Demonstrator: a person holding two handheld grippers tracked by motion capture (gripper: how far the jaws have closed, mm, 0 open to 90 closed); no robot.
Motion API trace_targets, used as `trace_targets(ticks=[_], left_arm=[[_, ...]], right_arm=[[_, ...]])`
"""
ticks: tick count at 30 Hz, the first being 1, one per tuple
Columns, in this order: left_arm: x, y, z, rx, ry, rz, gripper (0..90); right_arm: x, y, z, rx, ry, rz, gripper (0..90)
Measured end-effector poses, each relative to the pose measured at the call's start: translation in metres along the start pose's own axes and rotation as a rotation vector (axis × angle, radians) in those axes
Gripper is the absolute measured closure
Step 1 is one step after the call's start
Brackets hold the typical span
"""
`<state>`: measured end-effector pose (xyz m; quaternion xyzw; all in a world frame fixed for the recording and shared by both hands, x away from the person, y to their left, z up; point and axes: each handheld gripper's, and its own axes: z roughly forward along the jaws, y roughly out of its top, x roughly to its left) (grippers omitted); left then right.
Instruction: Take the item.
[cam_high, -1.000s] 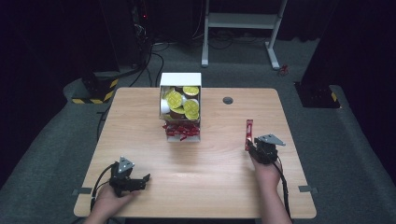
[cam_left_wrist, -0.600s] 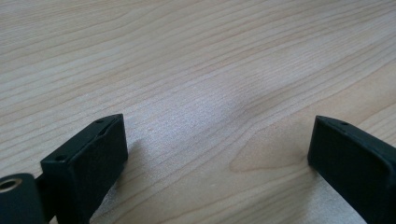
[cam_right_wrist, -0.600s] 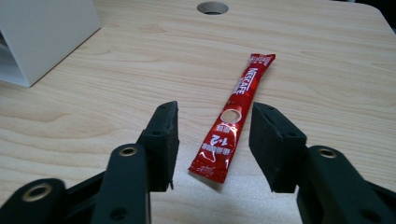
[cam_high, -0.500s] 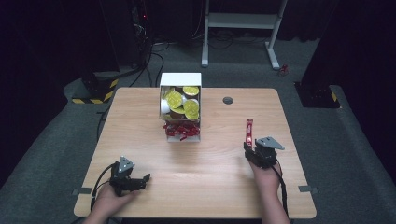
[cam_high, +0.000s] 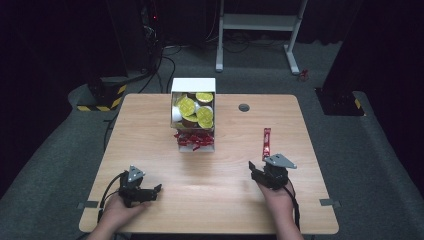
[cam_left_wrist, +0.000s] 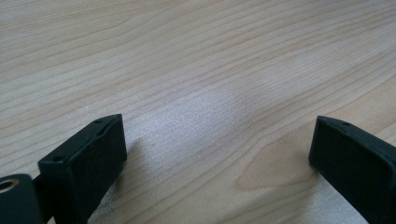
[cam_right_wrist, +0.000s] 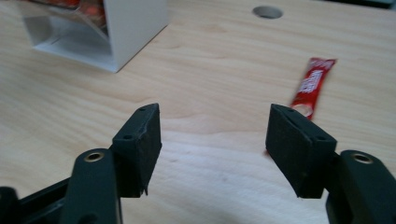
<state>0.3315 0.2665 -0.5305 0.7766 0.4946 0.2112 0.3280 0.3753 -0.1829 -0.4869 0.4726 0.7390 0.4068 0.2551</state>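
Table (cam_high: 150, 150): light wood, cable hole (cam_high: 244, 107) near the far edge.
Box (cam_high: 193, 114): white, far centre, yellow-lidded cups above, red sachets below.
Sachet (cam_high: 266, 143): red, flat on the table right of the box, just beyond the right gripper (cam_high: 256, 169), touching neither jaw.
Right gripper: jaws apart, just been opening, nothing between them.
Left gripper (cam_high: 153, 190): near left, jaws wide apart over bare wood

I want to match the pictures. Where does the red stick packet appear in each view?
High view: red stick packet lies right of centre, beyond the right tool.
Right gripper view: upper right, past the right-hand jaw.
Left gripper view: not in it.
Shared landmark: white box.
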Motion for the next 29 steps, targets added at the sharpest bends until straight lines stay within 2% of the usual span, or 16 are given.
trace_targets(ticks=[4,5,8,9,12,13,14,15,19,21,25,29], left_arm=[[0.001,0.002,0.002,0.000,0.003,-0.004,4.2],[0.001,0.003,0.003,0.004,0.004,-0.008,4.1],[0.001,0.004,0.005,-0.002,0.007,-0.012,4.1],[0.001,0.005,0.006,-0.001,0.008,-0.017,4.1],[0.001,0.005,0.006,-0.002,0.008,-0.011,4.1],[0.001,0.005,0.006,-0.002,0.008,-0.011,4.1],[0.001,0.005,0.006,-0.002,0.008,-0.011,4.1],[0.001,0.005,0.006,-0.002,0.009,-0.011,4.1],[0.001,0.005,0.006,-0.002,0.009,-0.011,4.1],[0.001,0.004,0.005,-0.002,0.010,-0.015,4.3],[0.001,0.002,0.002,-0.002,0.009,-0.012,4.5],[0.000,0.000,0.000,0.000,0.006,-0.007,4.5]], right_arm=[[0.008,-0.006,0.004,0.022,0.020,-0.010,32.7],[0.015,-0.010,0.009,0.053,0.029,-0.021,31.6],[0.021,-0.014,0.016,0.084,0.043,-0.049,30.8],[0.028,-0.017,0.021,0.118,0.060,-0.058,31.0],[0.041,-0.023,0.031,0.160,0.081,-0.087,30.7],[0.045,-0.023,0.034,0.190,0.088,-0.111,29.0],[0.045,-0.023,0.034,0.190,0.088,-0.111,29.0],[0.054,-0.022,0.035,0.177,0.089,-0.157,30.7],[0.066,-0.021,0.037,0.163,0.124,-0.224,30.7],[0.070,-0.020,0.039,0.174,0.154,-0.213,30.6],[0.069,-0.018,0.043,0.188,0.181,-0.186,29.2],[0.069,-0.017,0.044,0.195,0.183,-0.172,28.7]])
